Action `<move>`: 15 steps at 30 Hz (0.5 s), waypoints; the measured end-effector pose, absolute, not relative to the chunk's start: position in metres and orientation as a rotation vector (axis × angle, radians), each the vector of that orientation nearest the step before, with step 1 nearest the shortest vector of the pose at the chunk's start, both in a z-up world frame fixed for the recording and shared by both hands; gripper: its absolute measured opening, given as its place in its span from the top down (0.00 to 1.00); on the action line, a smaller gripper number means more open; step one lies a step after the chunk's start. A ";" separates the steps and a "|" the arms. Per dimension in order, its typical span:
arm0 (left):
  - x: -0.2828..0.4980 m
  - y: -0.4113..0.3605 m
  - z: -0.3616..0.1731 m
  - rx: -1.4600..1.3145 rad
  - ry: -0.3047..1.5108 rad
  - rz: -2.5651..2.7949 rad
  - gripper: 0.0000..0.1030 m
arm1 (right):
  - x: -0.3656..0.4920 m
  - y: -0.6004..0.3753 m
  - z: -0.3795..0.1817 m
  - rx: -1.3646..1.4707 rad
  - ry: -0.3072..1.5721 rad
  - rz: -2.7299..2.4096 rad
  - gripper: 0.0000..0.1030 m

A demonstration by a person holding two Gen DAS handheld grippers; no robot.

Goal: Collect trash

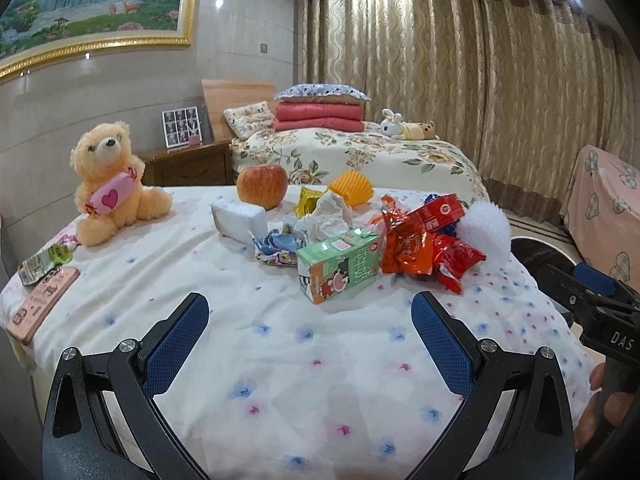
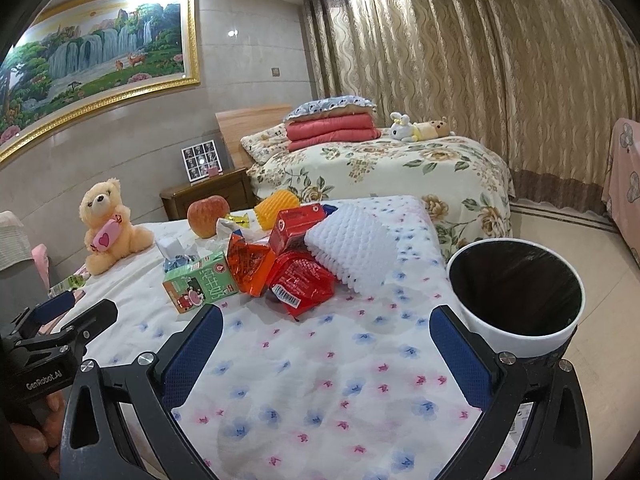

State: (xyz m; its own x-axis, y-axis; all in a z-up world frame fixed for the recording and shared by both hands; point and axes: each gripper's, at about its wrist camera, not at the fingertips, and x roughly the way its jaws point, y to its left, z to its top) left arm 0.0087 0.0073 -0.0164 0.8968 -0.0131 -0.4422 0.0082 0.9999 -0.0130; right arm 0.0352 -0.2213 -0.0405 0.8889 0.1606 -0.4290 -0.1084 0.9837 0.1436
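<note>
my left gripper (image 1: 310,316) hangs low over the flowered bedsheet (image 1: 280,360) with its blue pads spread wide and nothing between them; my right gripper (image 2: 326,334) is likewise gaping and empty, over the same sheet nearer the bed's edge; the trash lies in a heap ahead of both, well apart from either pair of pads; nearest my left is the green drink carton (image 1: 340,266), lying on its side, with the crumpled orange foil wrapper (image 1: 404,244) touching it and a red snack packet (image 1: 456,260) just beyond; a white foam fruit net (image 2: 352,248) leans on the red packets at the heap's right, and a red carton (image 2: 294,222) sits behind it; crumpled tissue (image 1: 326,216), a blue-printed wrapper (image 1: 276,244) and a yellow wrapper (image 1: 306,200) lie further back, beside a white tissue pack (image 1: 240,218); an apple (image 1: 262,186) and an orange foam net (image 1: 352,186) stand behind the heap; a teddy bear (image 1: 112,176) sits off to the left, with a green pouch (image 1: 42,262) and a pink case (image 1: 40,304) near the sheet's left edge; the white bin (image 2: 516,300), lined with a black bag, stands on the floor just beside the bed, partly hidden behind my right gripper's right finger.
</note>
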 end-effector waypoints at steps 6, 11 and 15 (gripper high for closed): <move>0.024 0.016 -0.021 -0.009 0.488 -0.016 0.00 | 0.051 -0.220 -0.044 0.129 0.507 0.156 0.00; 0.047 0.024 -0.029 -0.034 0.550 -0.024 0.06 | 0.068 -0.224 -0.049 0.150 0.557 0.146 0.00; 0.066 0.028 -0.033 -0.048 0.588 -0.039 0.09 | 0.082 -0.230 -0.052 0.147 0.593 0.110 0.00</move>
State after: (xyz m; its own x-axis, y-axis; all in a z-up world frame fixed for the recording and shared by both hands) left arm 0.0656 0.0285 -0.0328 0.8312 -0.0500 -0.5537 0.0228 0.9982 -0.0559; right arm 0.0819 -0.2296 -0.0516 0.8240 0.1456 -0.5476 -0.0611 0.9836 0.1697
